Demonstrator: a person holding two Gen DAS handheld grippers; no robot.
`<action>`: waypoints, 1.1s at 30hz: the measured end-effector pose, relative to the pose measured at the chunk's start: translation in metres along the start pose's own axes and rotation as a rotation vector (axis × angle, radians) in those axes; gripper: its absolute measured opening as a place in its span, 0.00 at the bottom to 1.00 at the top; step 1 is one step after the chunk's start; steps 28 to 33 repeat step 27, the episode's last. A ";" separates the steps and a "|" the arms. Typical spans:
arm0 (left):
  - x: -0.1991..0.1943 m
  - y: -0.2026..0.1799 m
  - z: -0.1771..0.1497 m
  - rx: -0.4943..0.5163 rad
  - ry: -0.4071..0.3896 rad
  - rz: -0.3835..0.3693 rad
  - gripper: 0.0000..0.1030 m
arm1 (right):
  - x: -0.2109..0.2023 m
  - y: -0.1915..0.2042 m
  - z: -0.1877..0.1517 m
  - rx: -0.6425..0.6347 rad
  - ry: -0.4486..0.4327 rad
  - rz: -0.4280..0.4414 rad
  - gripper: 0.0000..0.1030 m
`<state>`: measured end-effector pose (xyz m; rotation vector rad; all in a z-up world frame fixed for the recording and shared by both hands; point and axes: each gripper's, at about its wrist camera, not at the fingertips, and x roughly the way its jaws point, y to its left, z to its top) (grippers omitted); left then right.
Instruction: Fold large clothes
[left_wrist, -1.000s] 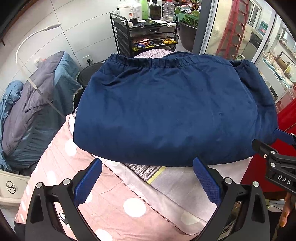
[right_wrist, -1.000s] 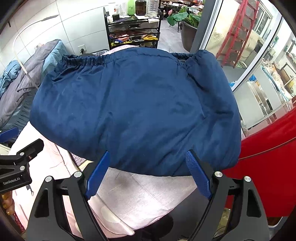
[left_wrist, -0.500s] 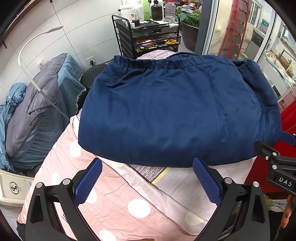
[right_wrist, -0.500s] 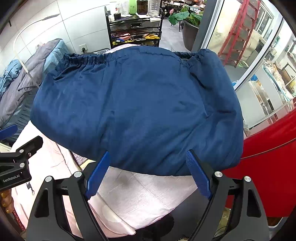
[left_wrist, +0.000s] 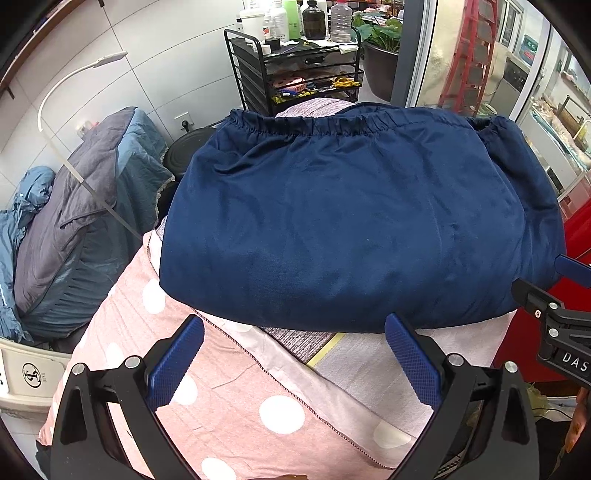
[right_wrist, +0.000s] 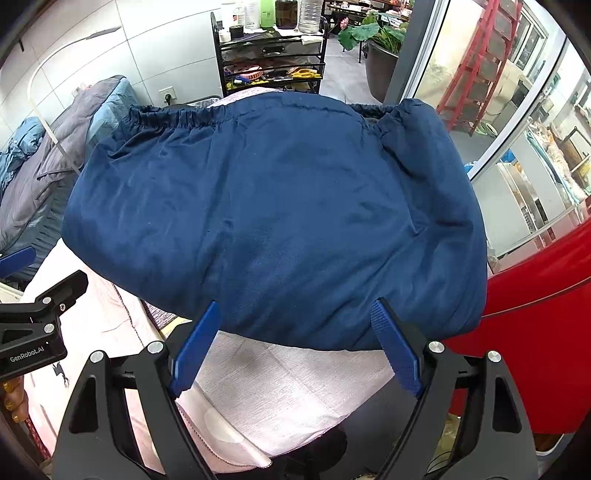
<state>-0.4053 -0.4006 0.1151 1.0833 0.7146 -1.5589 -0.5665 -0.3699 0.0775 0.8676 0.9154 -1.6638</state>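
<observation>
Navy blue, soft, folded garment with an elastic gathered hem (left_wrist: 354, 221) fills most of what I see from both wrists; it lies in a thick bundle on the bench, its gathered edge on the far side. Under it I see the pink bedsheet with white polka dots (left_wrist: 229, 398) spread over the bench, and a pale woven cloth (right_wrist: 295, 376) showing at the near edge in the right wrist view. Off to the left sits a heap of grey and blue bedding (left_wrist: 74, 221). Behind the bundle stands a black wire shelf trolley (left_wrist: 295, 70) loaded with bottles. My left tongs (left_wrist: 293, 334) are spread wide apart, empty, just short of the garment's near fold. My right tongs (right_wrist: 295, 319) are likewise apart, gripping nothing, tips at the fold.
</observation>
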 end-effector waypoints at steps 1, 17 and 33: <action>0.000 0.000 0.000 0.000 -0.002 0.000 0.94 | 0.000 0.000 0.000 0.001 0.001 0.000 0.81; -0.005 -0.002 -0.003 0.004 -0.055 0.000 0.94 | 0.001 0.000 -0.001 0.003 0.002 -0.002 0.81; 0.000 -0.004 -0.002 0.024 -0.017 0.005 0.94 | 0.001 -0.001 -0.004 0.007 0.004 -0.005 0.81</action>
